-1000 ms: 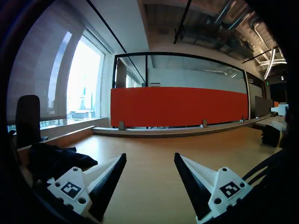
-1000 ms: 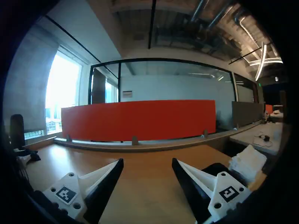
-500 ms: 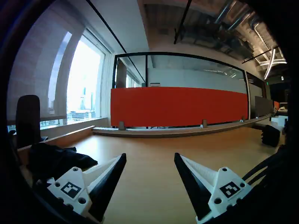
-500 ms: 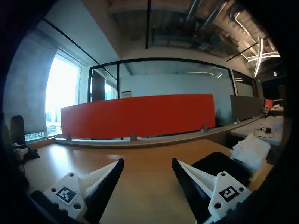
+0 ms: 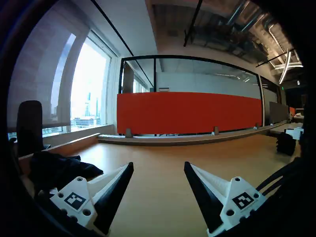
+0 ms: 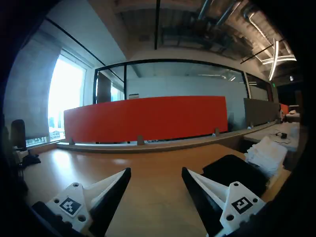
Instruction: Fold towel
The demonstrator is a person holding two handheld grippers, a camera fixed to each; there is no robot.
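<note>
The left gripper (image 5: 158,164) is hovering low over the wooden desk (image 5: 170,148), pointing toward the red partition (image 5: 189,112) that is standing along the desk's far edge. Its fingers (image 5: 114,185) are standing wide apart and are holding nothing, with bare desk showing between them. On the near side of the partition, past its left end, a dark crumpled towel (image 5: 59,170) is lying on the desk just beside the left finger. Past the partition's right end, a black folded towel (image 5: 286,143) is sitting well apart from this gripper.

The right gripper (image 6: 156,170) is also facing the red partition (image 6: 146,118), with its fingers (image 6: 197,193) spread open and empty above the desk (image 6: 79,166). On the near side of the partition's right end, the black folded towel (image 6: 233,172) is lying just behind the right finger, and a white towel stack (image 6: 268,154) is resting beside it, farther out from the partition's end.
</note>
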